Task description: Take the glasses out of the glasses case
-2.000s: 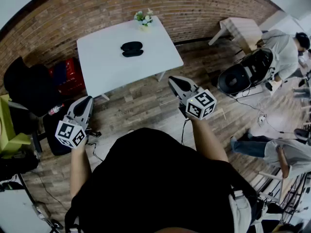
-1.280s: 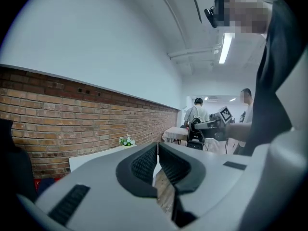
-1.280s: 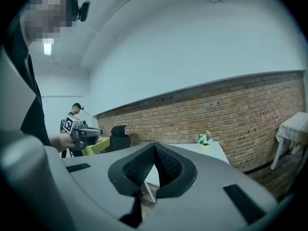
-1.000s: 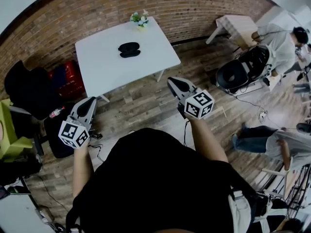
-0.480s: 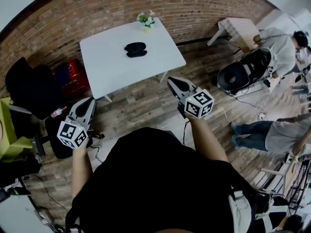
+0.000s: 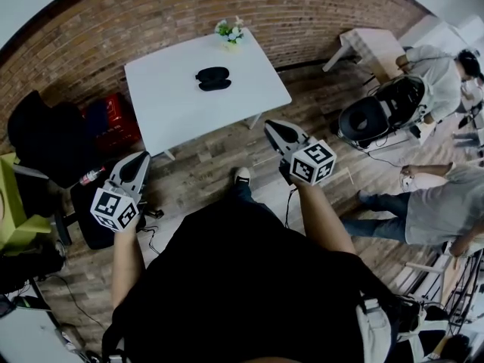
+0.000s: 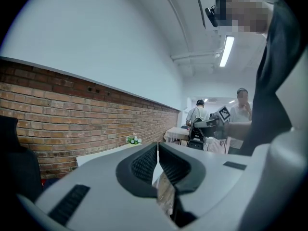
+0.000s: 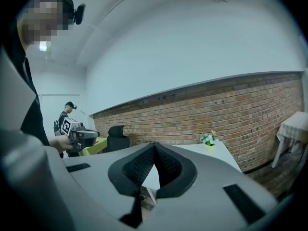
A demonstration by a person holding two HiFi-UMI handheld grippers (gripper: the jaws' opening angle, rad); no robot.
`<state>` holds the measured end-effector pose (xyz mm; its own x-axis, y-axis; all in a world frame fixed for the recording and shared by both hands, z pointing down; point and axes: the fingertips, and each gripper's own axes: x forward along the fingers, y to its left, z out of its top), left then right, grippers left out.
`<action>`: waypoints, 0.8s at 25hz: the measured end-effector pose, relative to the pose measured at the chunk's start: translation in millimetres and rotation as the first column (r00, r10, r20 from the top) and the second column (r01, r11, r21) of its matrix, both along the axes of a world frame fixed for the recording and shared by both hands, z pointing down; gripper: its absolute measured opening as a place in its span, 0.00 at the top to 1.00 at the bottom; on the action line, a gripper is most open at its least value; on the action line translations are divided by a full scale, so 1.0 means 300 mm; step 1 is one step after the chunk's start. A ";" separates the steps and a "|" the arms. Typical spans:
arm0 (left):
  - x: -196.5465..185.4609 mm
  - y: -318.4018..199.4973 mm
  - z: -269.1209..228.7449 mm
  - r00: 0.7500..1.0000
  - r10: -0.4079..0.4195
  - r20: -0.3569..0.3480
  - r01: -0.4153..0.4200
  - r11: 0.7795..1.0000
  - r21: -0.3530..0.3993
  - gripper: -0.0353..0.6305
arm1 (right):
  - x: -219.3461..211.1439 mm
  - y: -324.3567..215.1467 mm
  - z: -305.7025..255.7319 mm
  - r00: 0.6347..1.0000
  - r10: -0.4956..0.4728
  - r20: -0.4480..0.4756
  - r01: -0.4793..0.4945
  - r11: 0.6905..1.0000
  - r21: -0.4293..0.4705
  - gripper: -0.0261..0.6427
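A dark glasses case (image 6: 213, 79) lies shut on the white table (image 6: 174, 104) near its far side, well ahead of both grippers. My left gripper (image 6: 139, 159) is held over the wooden floor short of the table's near left corner, jaws shut with nothing between them. Over the floor near the table's right corner, my right gripper (image 6: 271, 126) is shut and empty too. In the left gripper view the fingertips (image 7: 157, 145) meet, with the table edge (image 7: 96, 156) behind. The right gripper view shows closed fingertips (image 8: 154, 146) before the table (image 8: 211, 154).
A small pot of flowers (image 6: 229, 29) stands at the table's far edge by the brick wall. A black chair (image 6: 45, 138) and a red crate (image 6: 110, 123) sit left of the table. At the right are people (image 6: 439, 74), a round black stool (image 6: 370, 119) and a small beige table (image 6: 374, 45).
The view has shifted slightly and the table looks a little nearer. My shoe now shows on the floor between the grippers. Both grippers stay shut. A person at the right has moved.
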<state>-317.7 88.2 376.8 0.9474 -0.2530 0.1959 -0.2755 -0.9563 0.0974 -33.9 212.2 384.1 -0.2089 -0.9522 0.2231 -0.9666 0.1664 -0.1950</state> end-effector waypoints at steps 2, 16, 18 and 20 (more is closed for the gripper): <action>0.009 -0.013 0.000 1.000 -0.001 0.003 0.001 1.000 0.005 0.92 | 0.009 -0.014 0.006 1.000 -0.003 0.003 0.003 1.000 -0.001 0.94; 0.127 -0.106 0.022 0.998 -0.055 0.016 0.055 0.998 0.015 0.92 | 0.159 -0.115 0.063 0.999 -0.027 0.033 0.027 1.000 -0.002 0.94; 0.151 -0.115 0.023 0.998 -0.057 0.019 0.057 0.998 0.011 0.92 | 0.182 -0.126 0.071 0.999 -0.033 0.038 0.033 0.999 -0.005 0.94; 0.176 -0.125 0.025 0.998 -0.060 0.022 0.060 0.998 0.007 0.92 | 0.203 -0.139 0.077 0.998 -0.039 0.042 0.039 0.999 -0.008 0.94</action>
<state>-265.0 50.8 384.3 0.9259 -0.3106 0.2150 -0.3344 -0.9386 0.0844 27.0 170.6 407.3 -0.2554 -0.9411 0.2214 -0.9503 0.2021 -0.2370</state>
